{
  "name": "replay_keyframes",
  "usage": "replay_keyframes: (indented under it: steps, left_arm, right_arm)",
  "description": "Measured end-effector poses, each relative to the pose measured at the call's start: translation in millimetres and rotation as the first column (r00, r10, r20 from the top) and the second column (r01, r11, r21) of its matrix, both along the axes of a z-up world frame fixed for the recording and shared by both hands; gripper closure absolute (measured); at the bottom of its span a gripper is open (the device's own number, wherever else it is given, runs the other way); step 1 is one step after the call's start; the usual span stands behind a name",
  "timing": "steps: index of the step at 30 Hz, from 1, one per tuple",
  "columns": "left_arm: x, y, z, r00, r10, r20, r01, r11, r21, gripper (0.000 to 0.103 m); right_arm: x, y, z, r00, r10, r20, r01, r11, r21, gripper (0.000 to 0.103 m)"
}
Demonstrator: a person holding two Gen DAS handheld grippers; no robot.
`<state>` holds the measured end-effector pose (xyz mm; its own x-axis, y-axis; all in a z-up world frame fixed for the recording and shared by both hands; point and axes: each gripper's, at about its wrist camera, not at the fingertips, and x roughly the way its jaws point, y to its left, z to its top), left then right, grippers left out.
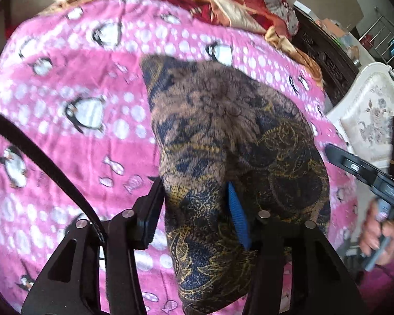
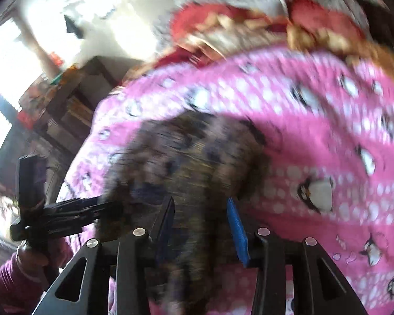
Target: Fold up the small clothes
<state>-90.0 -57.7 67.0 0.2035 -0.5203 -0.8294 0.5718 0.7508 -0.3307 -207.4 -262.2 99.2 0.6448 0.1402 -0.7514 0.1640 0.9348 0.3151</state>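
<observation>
A small fleecy garment [image 1: 223, 131], brown with navy and gold patterns, lies partly on the pink penguin blanket [image 1: 65, 136]. Its near end rises off the blanket into my left gripper [image 1: 194, 210], whose black pad and blue pad [image 1: 237, 215] press a bunch of the cloth between them. The right wrist view is blurred. There the same garment [image 2: 191, 157] fills the gap of my right gripper [image 2: 202, 223], shut on another part of its near edge. Each gripper shows in the other's view: the right gripper [image 1: 336, 152] at the garment's right side, the left gripper [image 2: 102, 204] at its left.
A red and gold quilt [image 1: 223, 8] is heaped at the back of the bed. A white padded headboard [image 1: 367, 115] and dark wooden furniture [image 1: 325, 52] stand to the right. A person's hand [image 1: 378, 239] in a purple sleeve holds the right gripper.
</observation>
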Motion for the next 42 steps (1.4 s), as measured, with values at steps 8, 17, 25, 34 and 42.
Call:
replay_keyframes:
  steps: [8, 17, 25, 34, 42]
  left_arm:
    - [-11, -4, 7, 0.988, 0.045, 0.145, -0.048, 0.999, 0.020, 0.042]
    - [-28, -5, 25, 0.969, 0.093, 0.231, -0.095, 0.995, -0.003, 0.042]
    - [-40, -3, 34, 0.962, 0.108, 0.251, -0.111, 0.994, -0.002, 0.042]
    - [-48, 2, 39, 0.948, 0.124, 0.291, -0.130, 0.992, 0.000, 0.042]
    - [-47, 3, 37, 0.947, 0.137, 0.290, -0.145, 0.989, 0.004, 0.042]
  right_arm:
    - [9, 53, -47, 0.984, 0.083, -0.155, -0.116, 0.969, -0.217, 0.063]
    - [-15, 49, -7, 0.998, -0.024, -0.056, 0.013, 0.982, -0.189, 0.058]
    - [-22, 64, 2, 0.987, -0.161, -0.025, 0.152, 0.964, -0.220, 0.049]
    - [-20, 78, 0, 0.984, -0.176, -0.004, 0.170, 0.955, -0.243, 0.038]
    - [-14, 80, -5, 0.983, -0.182, -0.021, 0.170, 0.952, -0.255, 0.038]
